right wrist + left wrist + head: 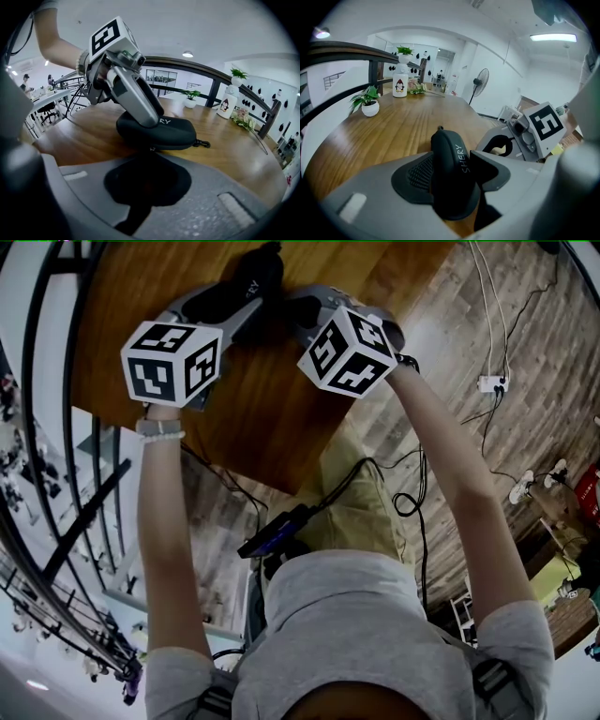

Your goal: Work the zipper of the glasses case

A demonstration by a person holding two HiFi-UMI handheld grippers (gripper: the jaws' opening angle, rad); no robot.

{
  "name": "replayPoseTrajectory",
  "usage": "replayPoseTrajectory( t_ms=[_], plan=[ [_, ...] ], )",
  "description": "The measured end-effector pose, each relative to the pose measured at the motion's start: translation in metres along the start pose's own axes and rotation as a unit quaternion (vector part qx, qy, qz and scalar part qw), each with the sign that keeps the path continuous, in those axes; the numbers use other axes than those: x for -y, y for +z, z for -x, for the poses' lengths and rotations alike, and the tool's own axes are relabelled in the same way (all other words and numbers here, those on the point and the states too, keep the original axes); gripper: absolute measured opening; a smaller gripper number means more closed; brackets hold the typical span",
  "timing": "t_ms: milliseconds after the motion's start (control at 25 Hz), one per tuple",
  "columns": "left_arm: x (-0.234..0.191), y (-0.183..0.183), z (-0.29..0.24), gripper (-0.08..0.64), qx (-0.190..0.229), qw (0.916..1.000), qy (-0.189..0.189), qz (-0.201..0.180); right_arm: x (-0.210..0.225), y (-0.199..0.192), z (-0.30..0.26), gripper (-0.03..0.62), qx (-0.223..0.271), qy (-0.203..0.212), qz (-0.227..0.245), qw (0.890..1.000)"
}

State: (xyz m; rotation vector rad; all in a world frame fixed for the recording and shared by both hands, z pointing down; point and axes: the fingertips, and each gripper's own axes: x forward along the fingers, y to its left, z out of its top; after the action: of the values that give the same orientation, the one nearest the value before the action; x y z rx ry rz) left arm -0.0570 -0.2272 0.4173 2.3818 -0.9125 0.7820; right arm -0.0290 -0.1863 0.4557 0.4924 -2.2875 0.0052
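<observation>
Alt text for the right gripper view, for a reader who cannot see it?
A black glasses case lies on a wooden table, clamped by the left gripper. The right gripper fills the foreground, its fingers shut with tips at the case's near edge. A railing and a potted plant stand behind.

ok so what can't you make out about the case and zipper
Right gripper view: the right gripper's shut jaws cover the glasses case's near edge, so any pinch is hidden.
Small black tab at the case's end: too small to tell pull from loop.
Zipper open or closed: seam too dark in both gripper views.
Head view: left gripper and right gripper hide most of the case.
</observation>
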Motion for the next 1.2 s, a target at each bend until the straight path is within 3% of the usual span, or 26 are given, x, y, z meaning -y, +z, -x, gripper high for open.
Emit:
replayPoseTrajectory(
  t_ms=[720, 1000, 1040, 1120, 1200],
  plan=[
    [0.001, 0.003, -0.015, 0.261, -0.001, 1.0, -0.003, -0.003, -0.064, 0.017, -0.018, 0.004, 0.014, 0.02, -0.029, 0.999],
    [0.002, 0.004, -0.015, 0.261, 0.007, 0.9998, -0.009, -0.017, -0.062, 0.017, -0.021, 0.008, 0.024, 0.0, -0.041, 0.999],
    [0.002, 0.006, -0.015, 0.251, 0.01, 0.9997, -0.003, -0.023, -0.063, 0.016, -0.022, 0.017, 0.024, -0.002, -0.037, 0.999],
    [0.003, 0.008, -0.012, 0.224, 0.015, 0.9991, 0.013, -0.037, -0.065, 0.014, -0.021, 0.094, 0.024, -0.001, -0.037, 0.999],
    [0.005, 0.007, -0.007, 0.219, 0.023, 0.9987, 0.02, -0.04, -0.066, 0.01, -0.017, 0.117, 0.028, -0.003, -0.052, 0.998]
  ],
)
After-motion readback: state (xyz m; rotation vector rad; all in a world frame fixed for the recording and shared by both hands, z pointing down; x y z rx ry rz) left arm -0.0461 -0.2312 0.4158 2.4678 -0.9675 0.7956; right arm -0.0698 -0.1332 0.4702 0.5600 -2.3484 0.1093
